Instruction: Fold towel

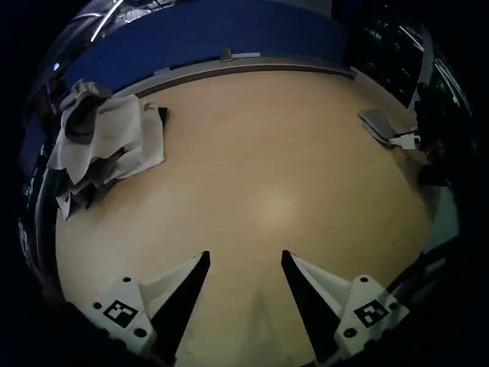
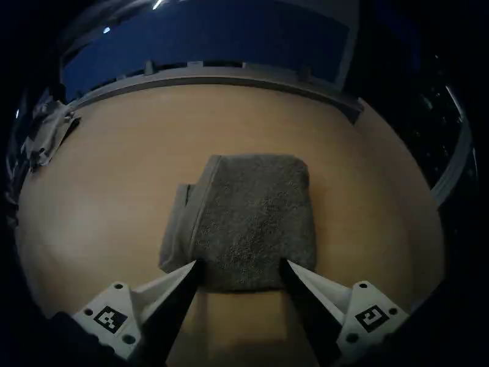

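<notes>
A grey towel (image 2: 250, 223) lies folded into a small thick rectangle on the wooden table (image 2: 110, 183), with a thinner layer sticking out at its left edge. My right gripper (image 2: 239, 267) hovers at the towel's near edge, open, its fingertips at either side of that edge and not pressing on it. My left gripper (image 1: 244, 257) is open over bare table (image 1: 263, 159), with nothing between its fingers.
A heap of pale crumpled cloths (image 1: 107, 140) lies at the far left of the table; the same heap (image 2: 49, 131) is small at the left edge in the right gripper view. A grey flat device (image 1: 380, 125) sits at the right edge. A blue partition (image 1: 208, 33) backs the table.
</notes>
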